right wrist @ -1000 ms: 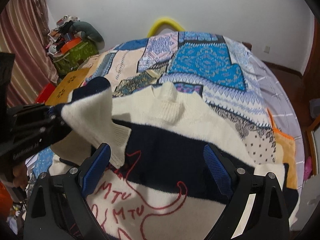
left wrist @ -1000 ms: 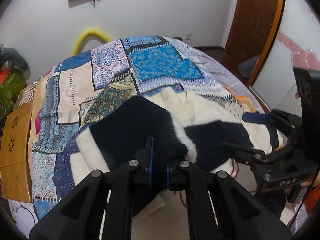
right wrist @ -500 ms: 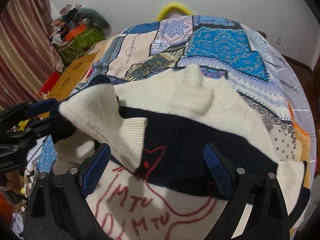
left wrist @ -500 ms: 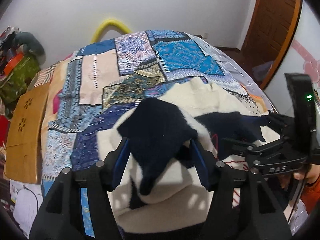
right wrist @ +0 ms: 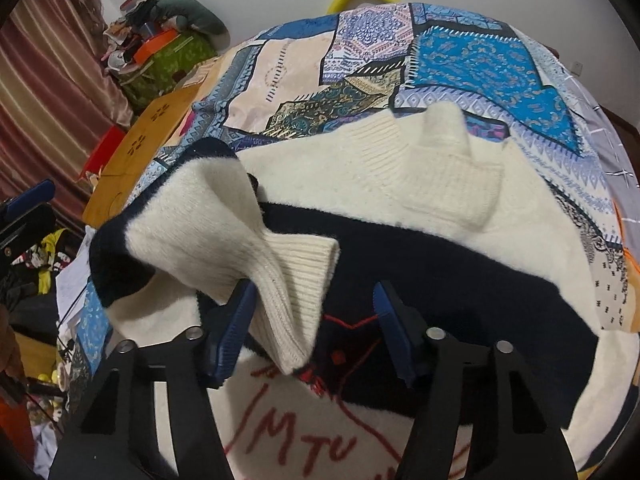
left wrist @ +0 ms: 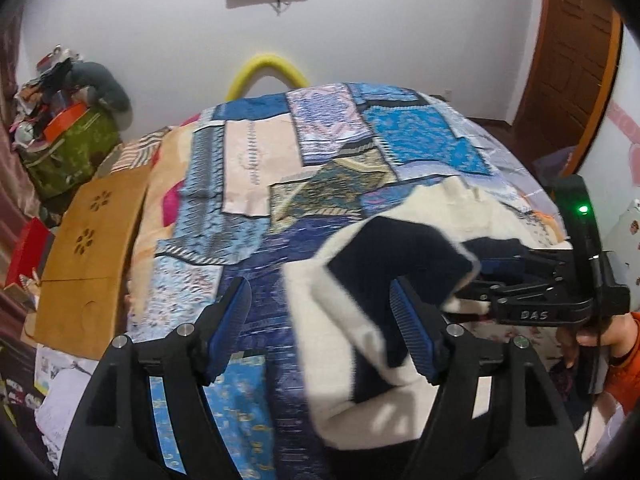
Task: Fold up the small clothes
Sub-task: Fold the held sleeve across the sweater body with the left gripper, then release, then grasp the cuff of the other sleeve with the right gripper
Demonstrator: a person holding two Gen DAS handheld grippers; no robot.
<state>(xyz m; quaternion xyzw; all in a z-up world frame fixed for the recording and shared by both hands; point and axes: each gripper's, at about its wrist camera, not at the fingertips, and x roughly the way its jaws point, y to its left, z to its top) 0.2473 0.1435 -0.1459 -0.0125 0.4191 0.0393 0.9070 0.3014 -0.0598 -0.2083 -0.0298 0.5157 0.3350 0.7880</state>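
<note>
Right fingers [right wrist: 314, 322] closing around sweater's [right wrist: 400, 184] white cuff [right wrist: 292, 280], not yet pinching, left fingers [left wrist: 320, 330] opening, released, folded sleeve just beside right pad, sweater spread near on bed [right wrist: 480, 52]

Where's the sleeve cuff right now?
Right wrist view, lower centre: the cream ribbed sleeve cuff lies folded over the sweater front, between the closing right gripper fingers, just above the red lettering.

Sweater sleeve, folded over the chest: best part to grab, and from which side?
Take the ribbed cuff, coming from the hem side. It sticks up off the sweater between the right claw fingers, which are closing around it; the ribbing is firmer than the fluffy sleeve.
</note>
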